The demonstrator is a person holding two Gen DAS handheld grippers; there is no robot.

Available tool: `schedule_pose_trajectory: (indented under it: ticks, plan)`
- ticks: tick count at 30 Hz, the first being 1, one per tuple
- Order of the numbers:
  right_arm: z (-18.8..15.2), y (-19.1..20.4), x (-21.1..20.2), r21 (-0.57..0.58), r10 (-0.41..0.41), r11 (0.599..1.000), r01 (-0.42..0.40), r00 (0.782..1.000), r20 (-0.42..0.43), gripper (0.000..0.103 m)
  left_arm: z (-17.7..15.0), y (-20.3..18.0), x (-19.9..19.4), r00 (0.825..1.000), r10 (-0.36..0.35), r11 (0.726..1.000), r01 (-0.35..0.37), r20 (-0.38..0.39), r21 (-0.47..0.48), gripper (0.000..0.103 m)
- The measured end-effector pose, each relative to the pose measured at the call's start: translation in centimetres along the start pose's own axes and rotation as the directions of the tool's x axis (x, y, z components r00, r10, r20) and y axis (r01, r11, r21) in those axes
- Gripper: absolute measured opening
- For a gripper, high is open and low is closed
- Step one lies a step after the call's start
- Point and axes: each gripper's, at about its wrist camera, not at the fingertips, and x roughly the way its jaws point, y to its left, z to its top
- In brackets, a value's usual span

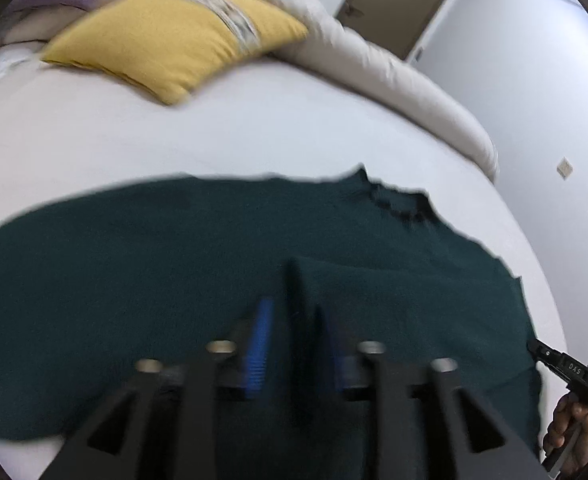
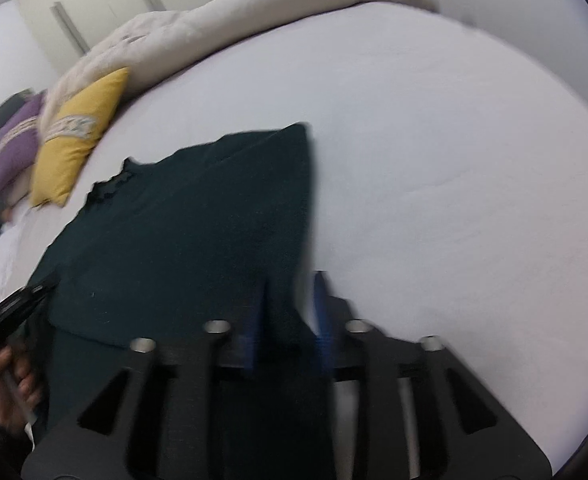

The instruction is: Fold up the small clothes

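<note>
A dark green knitted top (image 1: 174, 280) lies spread on the white bed sheet (image 1: 254, 140), its frilled neckline (image 1: 398, 204) at the far right. My left gripper (image 1: 294, 308) hovers over its near part, blue pads (image 1: 260, 344) apart, and a raised fold of the cloth stands between them without being pinched. In the right wrist view the same top (image 2: 194, 220) lies folded, with one straight edge towards the bare sheet. My right gripper (image 2: 290, 292) is open over that near edge, a strip of cloth lying loose between its pads (image 2: 322, 312).
A yellow cushion (image 1: 174, 40), a purple cushion (image 2: 14, 148) and a rolled cream duvet (image 1: 394, 72) line the bed's far side. A hand (image 1: 570, 420) holds the right gripper's handle at the edge. Bare sheet (image 2: 454, 160) stretches right of the top. A door (image 1: 402, 4) stands behind.
</note>
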Motion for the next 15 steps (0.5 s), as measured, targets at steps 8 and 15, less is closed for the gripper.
schedule_pose_trajectory:
  ticks: [8,15]
  plan:
    - [-3.2,9.3,-8.4,-0.130,0.111,0.987,-0.096,0.988,0.111,0.058,-3.0,18.5,-14.6,0.950,0.282,0.928,-0.234,0.136,-0.289,0.071]
    - [-8.2,17.8,-9.3,-0.243,0.228,0.945,-0.221,0.974,0.005,0.058,-8.0,34.0,-21.3,0.861,0.507,0.723,-0.401,0.038,-0.563,0.066]
